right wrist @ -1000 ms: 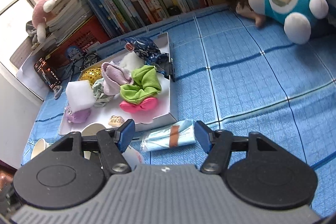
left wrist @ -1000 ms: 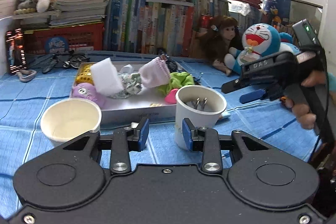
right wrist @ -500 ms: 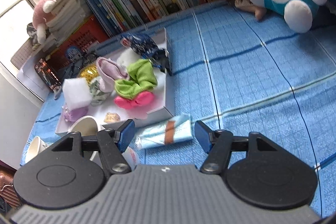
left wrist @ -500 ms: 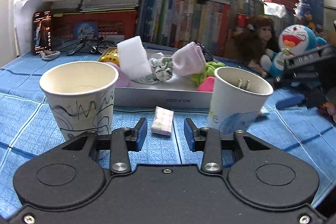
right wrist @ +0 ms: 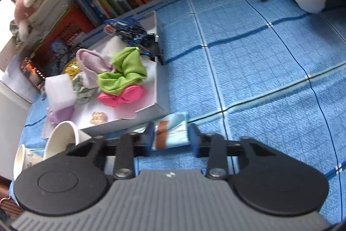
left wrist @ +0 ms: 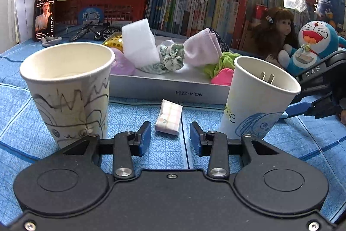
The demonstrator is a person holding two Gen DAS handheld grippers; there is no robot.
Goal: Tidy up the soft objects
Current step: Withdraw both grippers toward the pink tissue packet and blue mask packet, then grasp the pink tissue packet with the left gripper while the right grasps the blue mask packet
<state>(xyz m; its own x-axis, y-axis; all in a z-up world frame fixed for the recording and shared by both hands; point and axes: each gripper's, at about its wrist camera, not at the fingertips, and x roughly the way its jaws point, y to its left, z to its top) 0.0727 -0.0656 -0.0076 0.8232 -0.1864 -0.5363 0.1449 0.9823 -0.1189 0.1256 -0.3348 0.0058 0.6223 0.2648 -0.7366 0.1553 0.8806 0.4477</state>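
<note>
Two paper cups and a shallow white tray of soft things sit before us on a blue checked cloth, books ranked behind.

We hold the left gripper low over the cloth, its blue pads spread with a small checked tissue pack lying just ahead of them, untouched, between the scribbled cup and the blue-drawn cup. Our right gripper pinches a pale blue packet with a brown band beside the tray's corner. Only the right view shows the tray's contents from above: green cloth, pink piece. Only the left shows the tissue pack.
</note>
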